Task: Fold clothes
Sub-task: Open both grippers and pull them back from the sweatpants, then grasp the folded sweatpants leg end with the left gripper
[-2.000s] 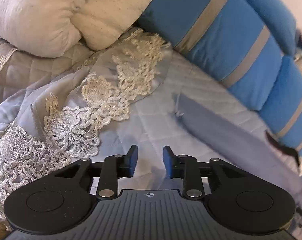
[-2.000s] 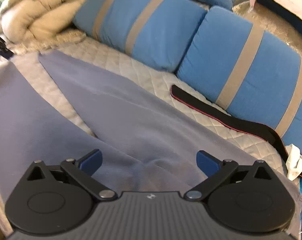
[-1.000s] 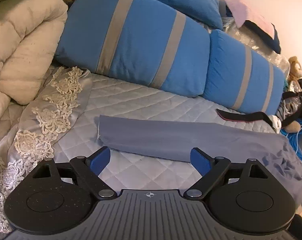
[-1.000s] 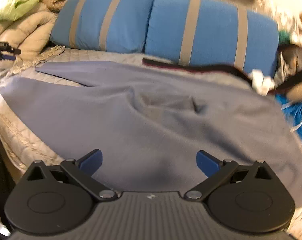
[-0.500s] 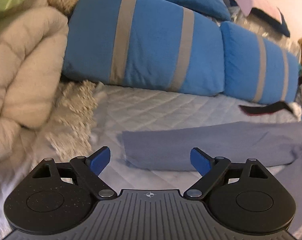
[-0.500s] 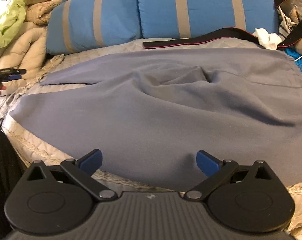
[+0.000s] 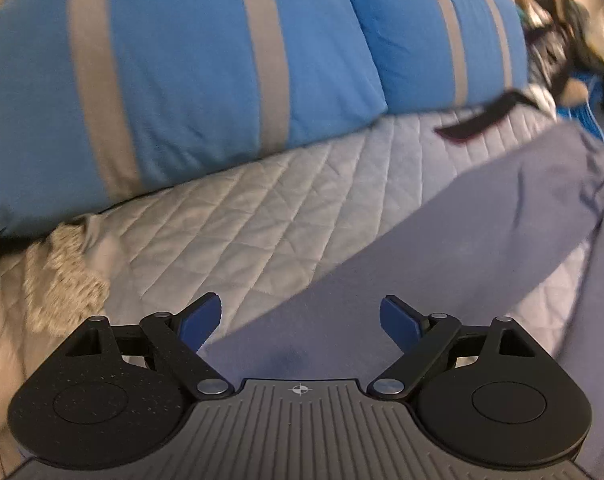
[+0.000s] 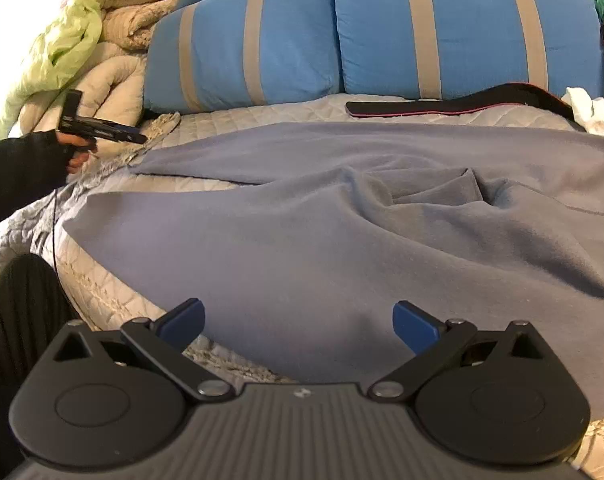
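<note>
1. Jaws spread wide on both sides, nothing pinched. My left gripper (image 7: 301, 322) sits low over the hem end of one leg of the grey-blue trousers (image 7: 442, 248); blue pads either side of the cloth, can't tell if touching.
2. Right gripper (image 8: 298, 322) hovers at the near bed edge w/ the trousers (image 8: 342, 240) spread flat in front, 2 legs running toward the left, a rumpled fold near the crotch.
3. Trousers lie on the quilted bedspread (image 7: 262, 216), near leg reaching the mattress edge.
4. Behind: 2 blue cushions w/ tan stripes (image 8: 254, 44) against the back; black strap (image 8: 454, 106) on the quilt between cushions & trousers.
5. Right cam shows the left gripper (image 8: 102, 128) held by a gloved hand (image 8: 42, 152) at the far leg's hem.
6. Left cam blurred.
</note>
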`<act>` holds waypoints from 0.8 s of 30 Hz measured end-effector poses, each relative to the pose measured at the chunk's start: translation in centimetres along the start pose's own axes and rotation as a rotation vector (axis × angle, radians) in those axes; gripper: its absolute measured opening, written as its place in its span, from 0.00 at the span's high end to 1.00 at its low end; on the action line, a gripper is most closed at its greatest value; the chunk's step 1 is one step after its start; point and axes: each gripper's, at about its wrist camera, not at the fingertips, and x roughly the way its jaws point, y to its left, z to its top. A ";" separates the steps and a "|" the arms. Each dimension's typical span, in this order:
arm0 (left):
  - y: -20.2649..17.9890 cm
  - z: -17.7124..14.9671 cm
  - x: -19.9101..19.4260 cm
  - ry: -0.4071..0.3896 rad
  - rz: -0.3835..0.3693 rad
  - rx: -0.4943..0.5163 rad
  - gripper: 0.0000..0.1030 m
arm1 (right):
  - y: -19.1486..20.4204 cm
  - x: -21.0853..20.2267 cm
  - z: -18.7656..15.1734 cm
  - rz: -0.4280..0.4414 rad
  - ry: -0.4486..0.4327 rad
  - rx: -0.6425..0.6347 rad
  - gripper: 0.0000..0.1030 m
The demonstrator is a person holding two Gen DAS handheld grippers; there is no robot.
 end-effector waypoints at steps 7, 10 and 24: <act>2.8 0.2 4.1 0.089 -0.076 -0.023 0.47 | -0.6 -0.1 0.2 0.006 0.009 0.006 0.00; 3.8 -0.2 5.2 0.140 -0.064 -0.032 0.55 | -1.0 -0.1 0.3 -0.001 0.010 0.018 0.00; 0.8 -0.7 2.4 0.068 0.017 0.020 0.98 | -3.1 -1.2 1.7 -0.055 -0.009 0.017 0.00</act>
